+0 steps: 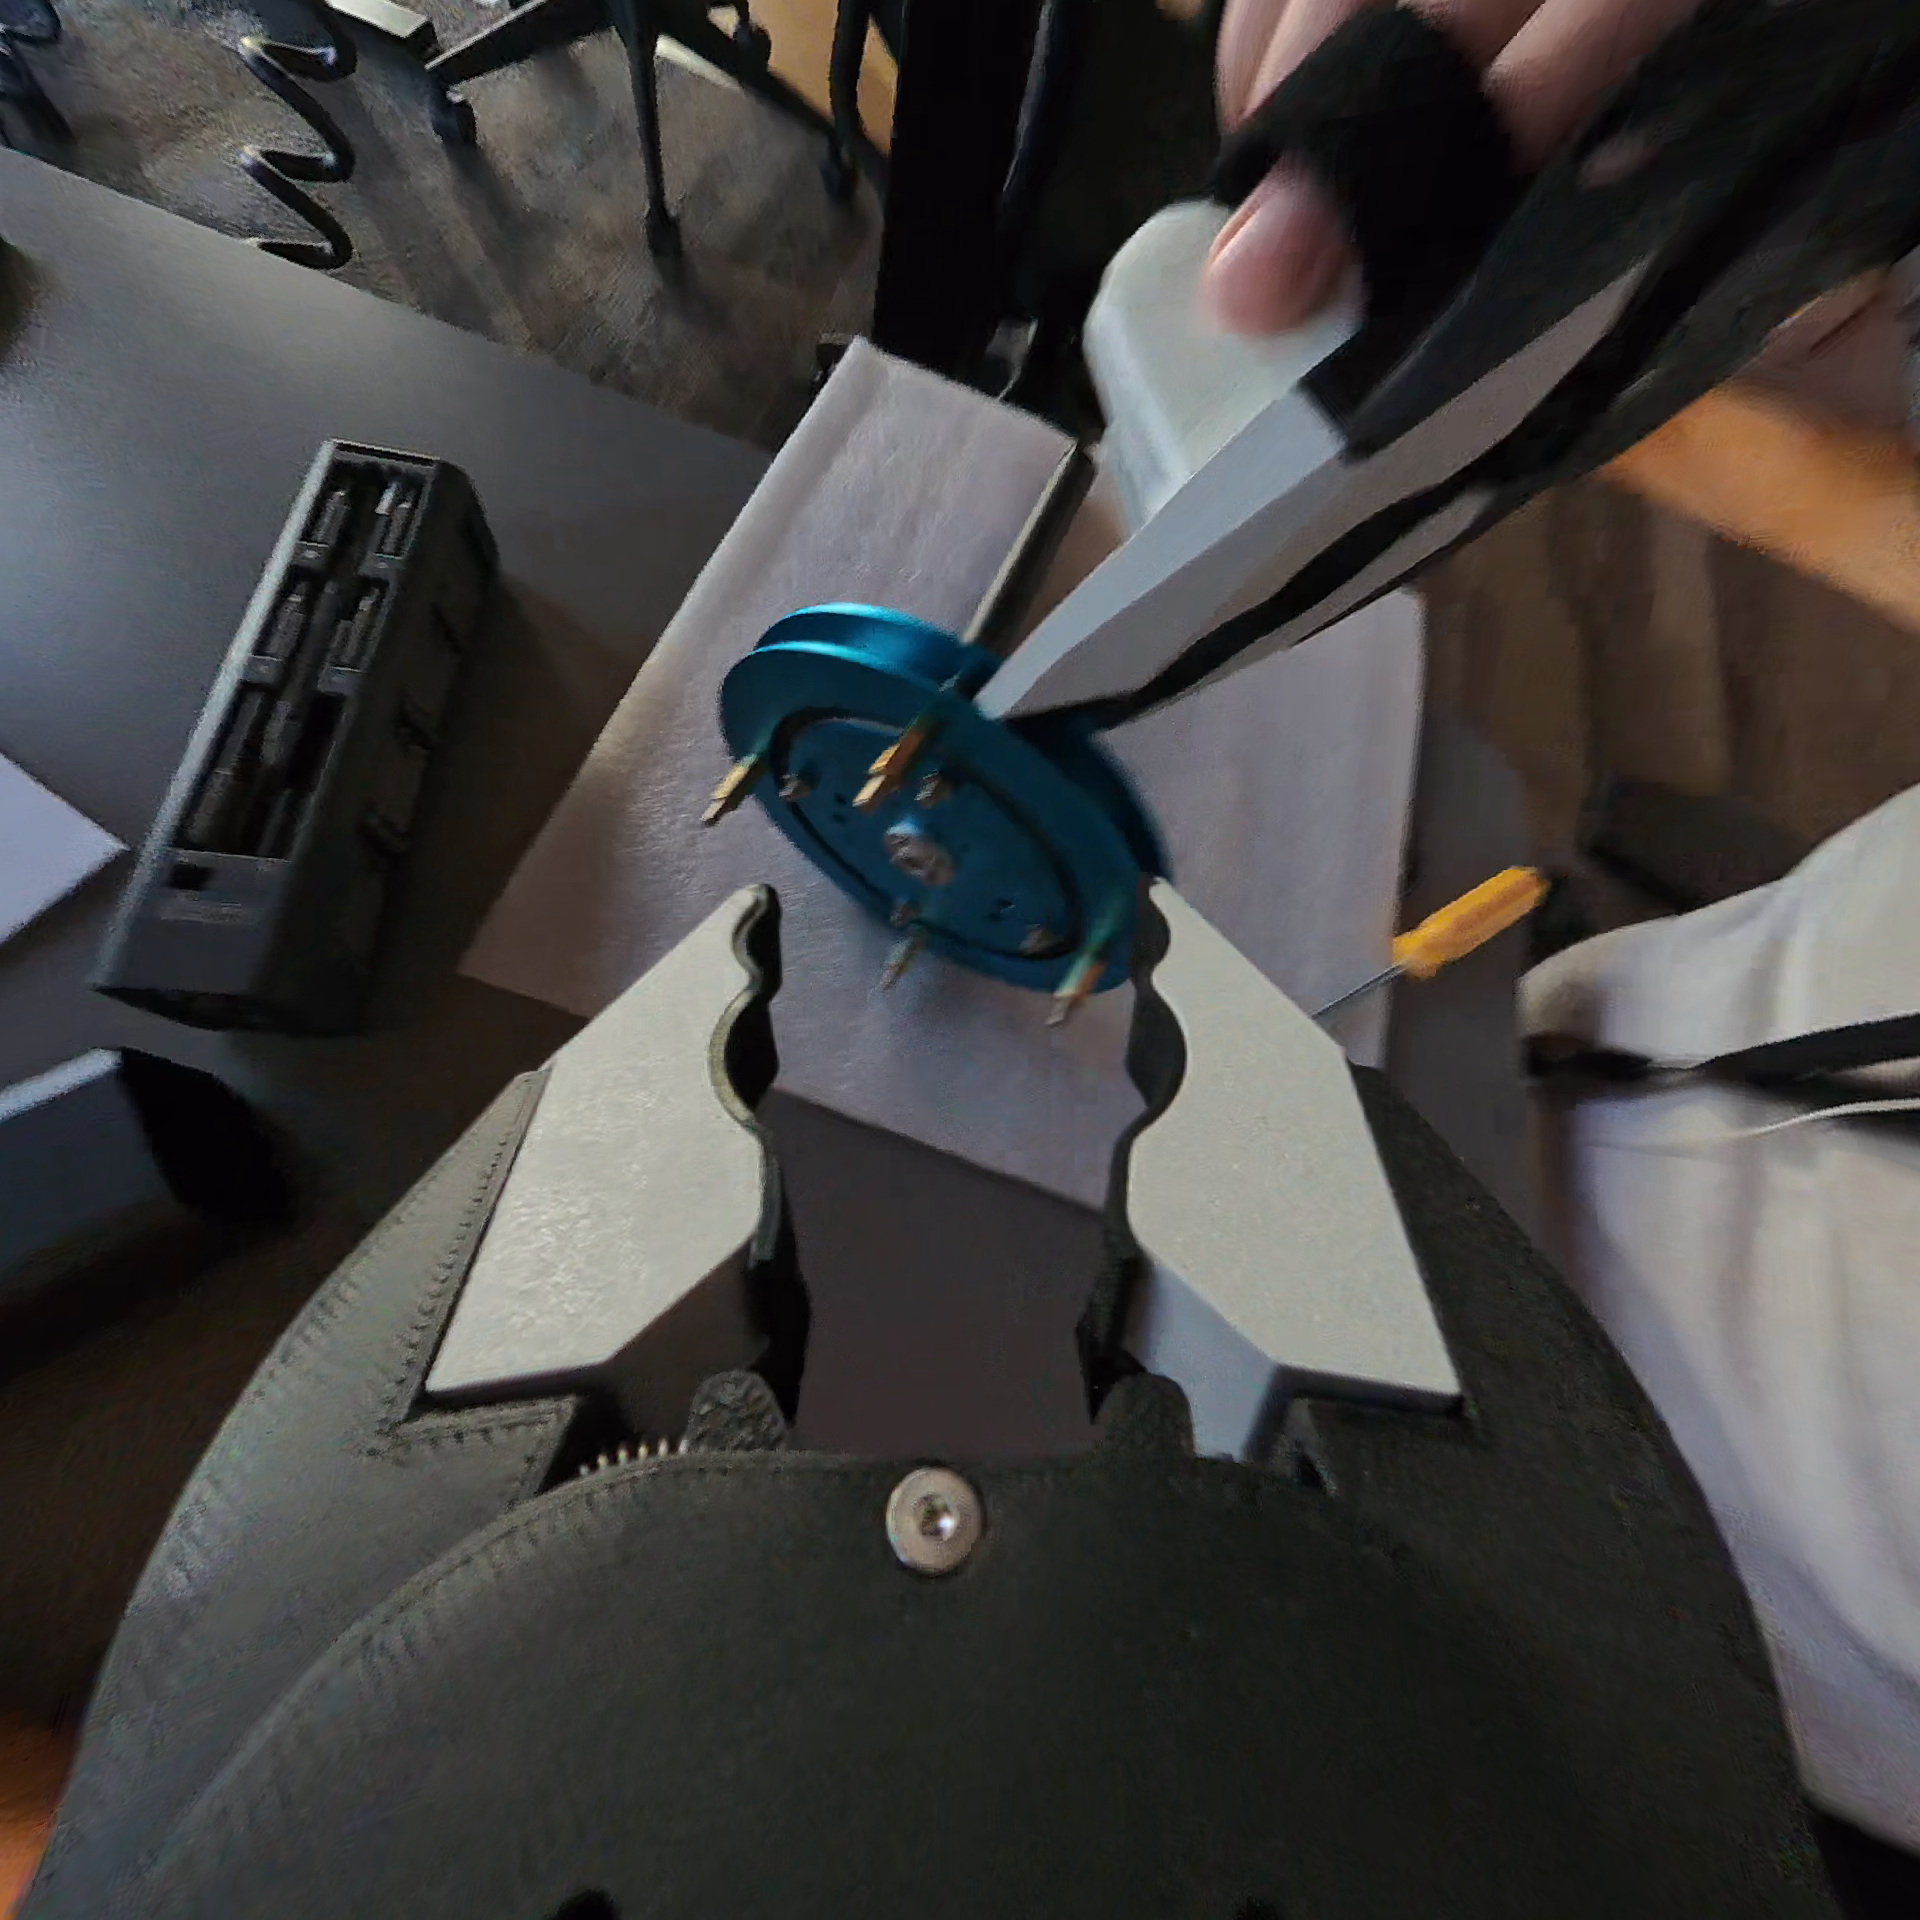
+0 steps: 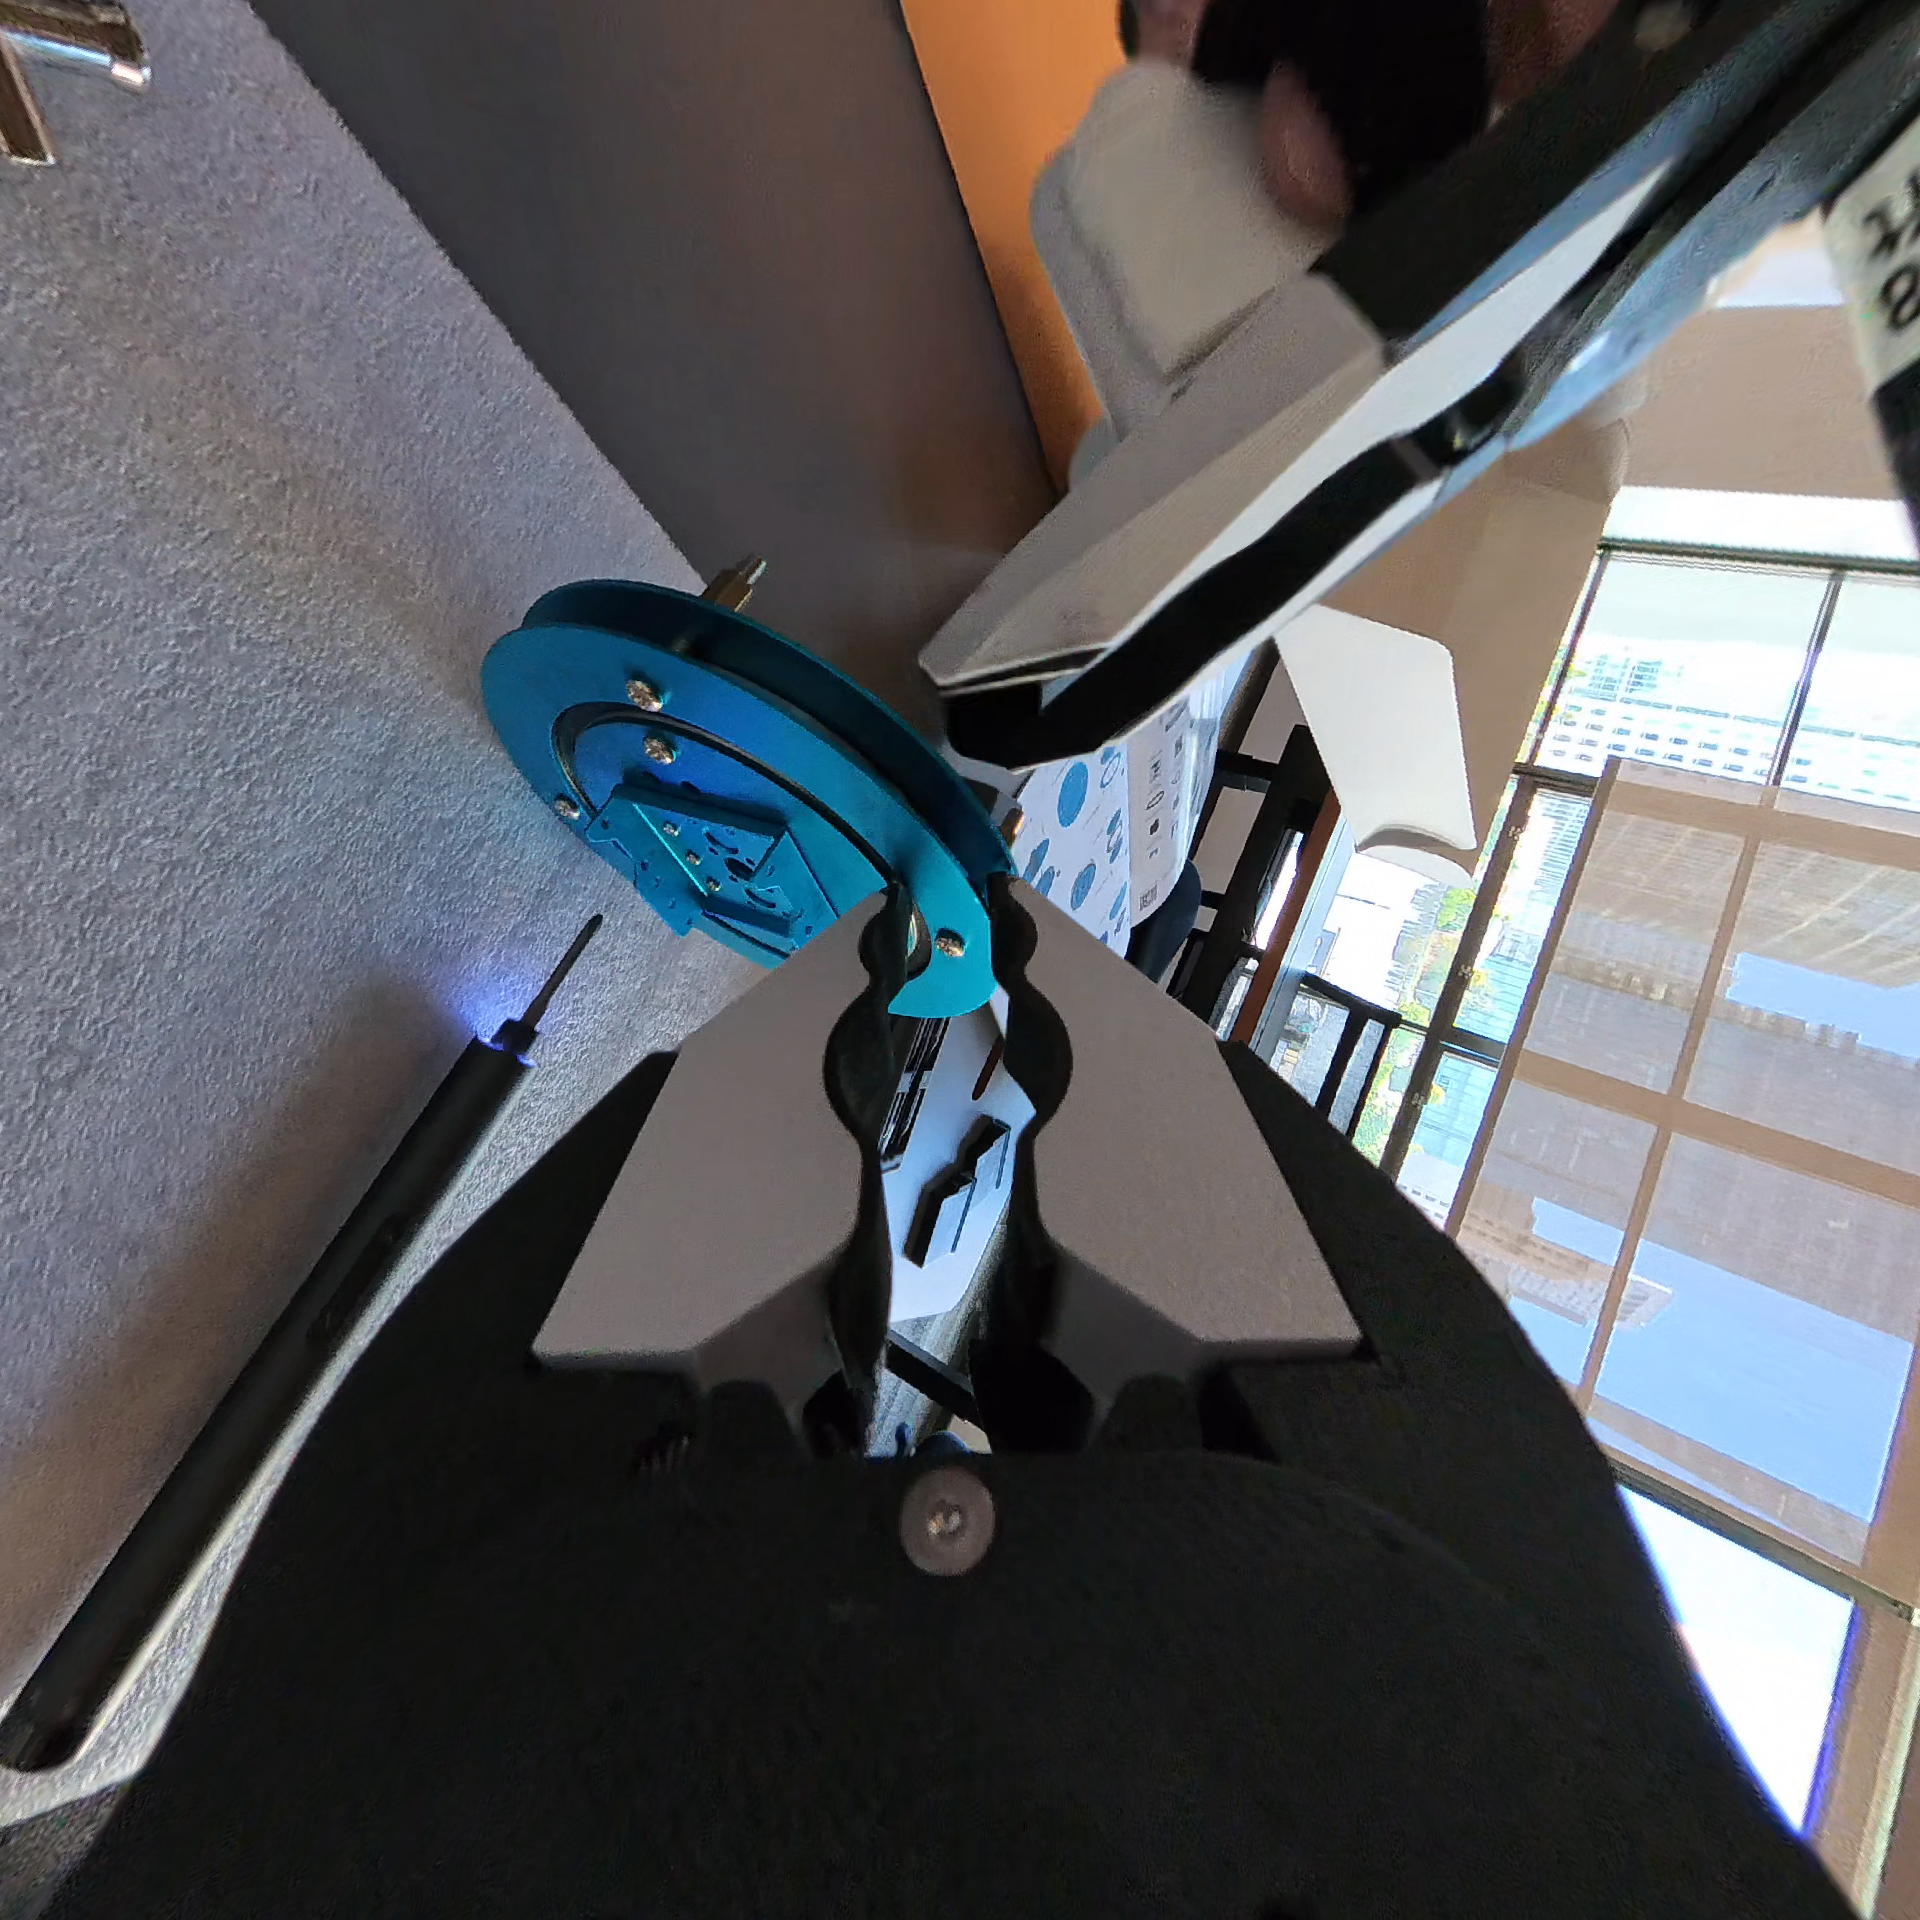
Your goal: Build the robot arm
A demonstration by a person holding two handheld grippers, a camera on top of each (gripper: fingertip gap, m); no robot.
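Your right gripper [image 2: 940,914] pinches the rim of the blue disc assembly [image 2: 727,769], jaws nearly closed. Your left gripper [image 1: 961,914] is wide open, its right fingertip [image 1: 1169,920] touching the disc's near edge.

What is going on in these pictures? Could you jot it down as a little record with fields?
Left gripper: open, fingertips close to the rim of the blue disc
Right gripper: shut on the blue disc, pinching its rim
Disc pose: tilted, brass posts sticking out of one face
Nearby: black screwdriver with a lit tip, black bit case, orange-handled tool
Surface: grey mat
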